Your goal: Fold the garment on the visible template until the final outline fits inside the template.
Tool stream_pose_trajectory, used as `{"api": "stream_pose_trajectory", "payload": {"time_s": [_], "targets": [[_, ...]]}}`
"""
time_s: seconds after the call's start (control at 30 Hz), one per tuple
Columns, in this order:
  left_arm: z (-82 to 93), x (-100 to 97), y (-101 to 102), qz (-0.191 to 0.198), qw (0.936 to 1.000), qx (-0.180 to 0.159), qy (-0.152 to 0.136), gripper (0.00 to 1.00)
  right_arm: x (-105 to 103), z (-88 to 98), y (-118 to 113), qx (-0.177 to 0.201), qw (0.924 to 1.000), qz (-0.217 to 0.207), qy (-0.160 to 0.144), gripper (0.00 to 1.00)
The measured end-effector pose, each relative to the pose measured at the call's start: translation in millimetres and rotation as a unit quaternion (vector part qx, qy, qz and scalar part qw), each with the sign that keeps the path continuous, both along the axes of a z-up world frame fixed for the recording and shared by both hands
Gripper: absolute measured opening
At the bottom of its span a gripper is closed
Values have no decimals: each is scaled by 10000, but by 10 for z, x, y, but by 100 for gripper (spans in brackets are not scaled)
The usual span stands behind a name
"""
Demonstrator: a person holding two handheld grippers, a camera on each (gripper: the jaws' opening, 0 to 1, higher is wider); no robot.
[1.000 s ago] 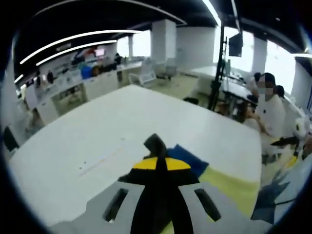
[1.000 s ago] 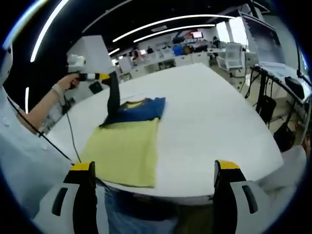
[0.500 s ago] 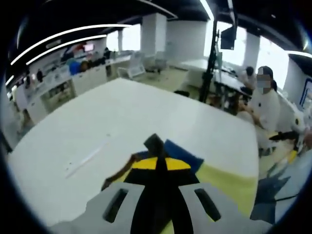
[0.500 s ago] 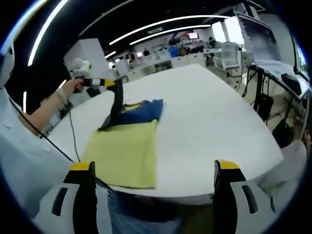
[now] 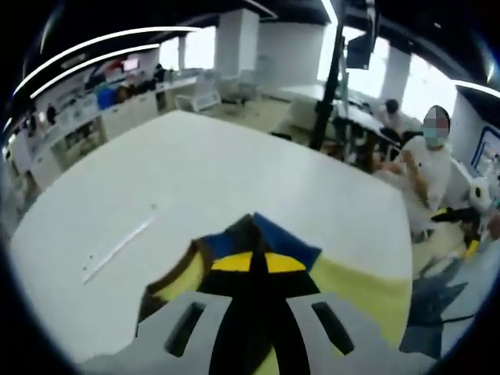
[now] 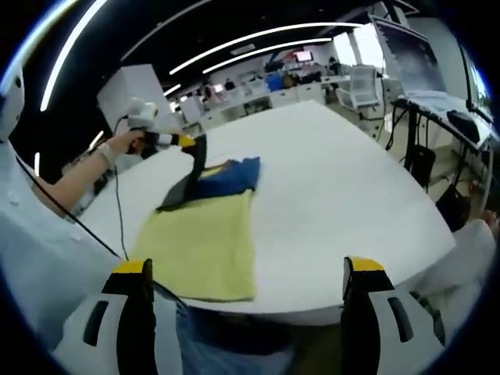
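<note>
A yellow template [image 6: 199,246] lies on the white table [image 6: 336,195], with a blue and black garment [image 6: 230,176] at its far end. In the right gripper view, a hand holds my left gripper [image 6: 186,141] above the garment's left side, and a black strip of cloth [image 6: 191,176] hangs from it. In the left gripper view, my left gripper [image 5: 250,262] is shut on that dark cloth. Blue fabric [image 5: 281,238] lies just beyond its tips, with the template [image 5: 367,293] to the right. My right gripper [image 6: 246,273] is open and holds nothing, at the near table edge.
A thin white strip [image 5: 117,250] lies on the table [image 5: 195,172] left of the garment. A seated person in white [image 5: 433,168] is past the table's right edge, near a dark stand [image 5: 324,94]. Desks and chairs fill the background.
My left gripper has moved lower and toward the garment's middle, still gripping the dark cloth, which now hangs shorter and slanted. My right gripper has stayed open in place.
</note>
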State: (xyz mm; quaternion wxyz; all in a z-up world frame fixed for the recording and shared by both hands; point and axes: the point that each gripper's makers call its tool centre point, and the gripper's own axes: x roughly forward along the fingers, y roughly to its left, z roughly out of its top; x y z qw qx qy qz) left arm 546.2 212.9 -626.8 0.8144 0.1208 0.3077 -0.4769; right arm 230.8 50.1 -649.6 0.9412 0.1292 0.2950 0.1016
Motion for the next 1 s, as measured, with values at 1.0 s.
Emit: {"api": "stream_pose_trajectory", "payload": {"time_s": [1.0], "targets": [[-645, -102, -397, -278, 9963, 460, 670, 1, -35, -44, -11, 111, 9996, -259, -52, 100]]}}
